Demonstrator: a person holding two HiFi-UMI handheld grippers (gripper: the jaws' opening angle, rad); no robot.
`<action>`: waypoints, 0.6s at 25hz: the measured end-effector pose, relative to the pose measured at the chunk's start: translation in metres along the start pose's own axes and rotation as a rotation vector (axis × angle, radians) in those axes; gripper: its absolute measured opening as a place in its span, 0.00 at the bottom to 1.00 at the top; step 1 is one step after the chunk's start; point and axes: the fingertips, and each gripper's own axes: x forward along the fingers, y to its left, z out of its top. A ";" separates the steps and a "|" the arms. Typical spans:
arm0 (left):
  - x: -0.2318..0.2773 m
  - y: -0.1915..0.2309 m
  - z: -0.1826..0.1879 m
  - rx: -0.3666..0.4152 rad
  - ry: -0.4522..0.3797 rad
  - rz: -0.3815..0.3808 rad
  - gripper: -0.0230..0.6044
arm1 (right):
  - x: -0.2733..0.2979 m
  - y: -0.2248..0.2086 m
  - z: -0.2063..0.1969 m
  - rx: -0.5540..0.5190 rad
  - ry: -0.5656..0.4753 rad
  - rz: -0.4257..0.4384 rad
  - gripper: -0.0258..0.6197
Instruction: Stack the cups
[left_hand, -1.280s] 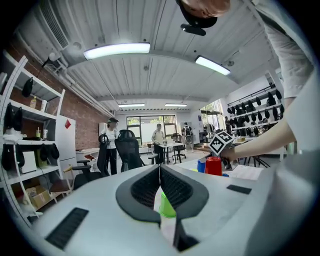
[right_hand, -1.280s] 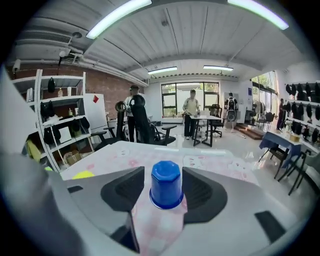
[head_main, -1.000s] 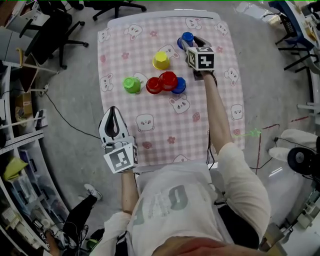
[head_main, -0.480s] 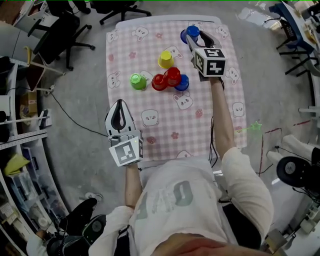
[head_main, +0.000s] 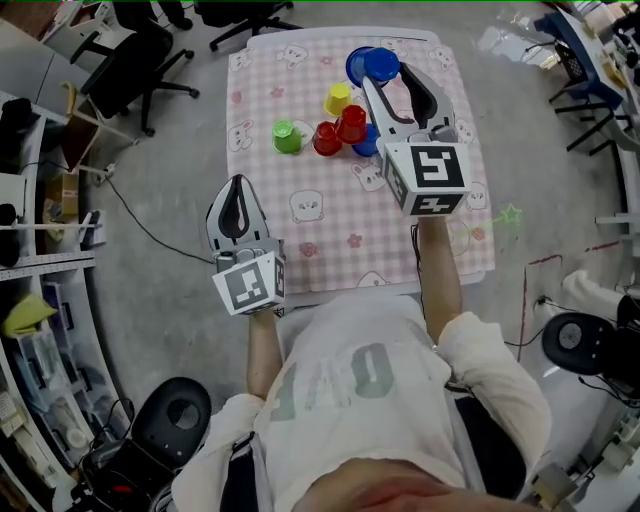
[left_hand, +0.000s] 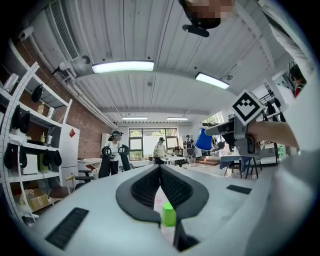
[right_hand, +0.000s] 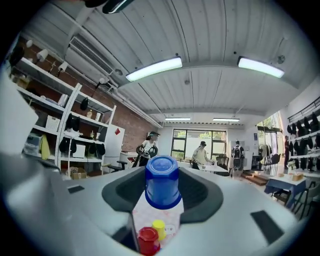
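Note:
My right gripper (head_main: 386, 74) is raised high over the pink checked table (head_main: 330, 240) and is shut on a blue cup (head_main: 372, 65), which is held upside down (right_hand: 162, 181). Below it on the cloth stand a yellow cup (head_main: 338, 98), a green cup (head_main: 287, 135), two red cups (head_main: 327, 139) (head_main: 351, 124) and another blue cup (head_main: 366, 144), partly hidden by the gripper. In the right gripper view a red cup (right_hand: 148, 240) and the yellow cup (right_hand: 159, 229) show under the held one. My left gripper (head_main: 236, 182) hangs shut and holding nothing off the table's left edge; the green cup (left_hand: 168, 216) shows beyond its jaws.
Office chairs (head_main: 130, 60) stand beyond the table's far left corner. Shelving (head_main: 30, 330) lines the left side and a cable (head_main: 140, 225) crosses the floor. A round stool base (head_main: 178, 420) sits near the person's left side. People (right_hand: 202, 154) stand far off in the room.
The right gripper has lifted the blue cup off the table's far side and risen steeply toward the head camera. The left gripper has risen a little. The other cups have not moved.

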 end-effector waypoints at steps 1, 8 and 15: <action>-0.002 0.002 0.006 0.004 -0.011 -0.001 0.08 | -0.009 0.008 0.002 -0.004 -0.010 0.003 0.37; -0.010 0.013 0.025 0.009 -0.064 0.006 0.08 | -0.037 0.047 0.009 0.000 -0.027 0.047 0.37; -0.014 0.020 0.007 -0.003 -0.025 0.031 0.08 | 0.003 0.088 -0.031 0.091 0.083 0.147 0.37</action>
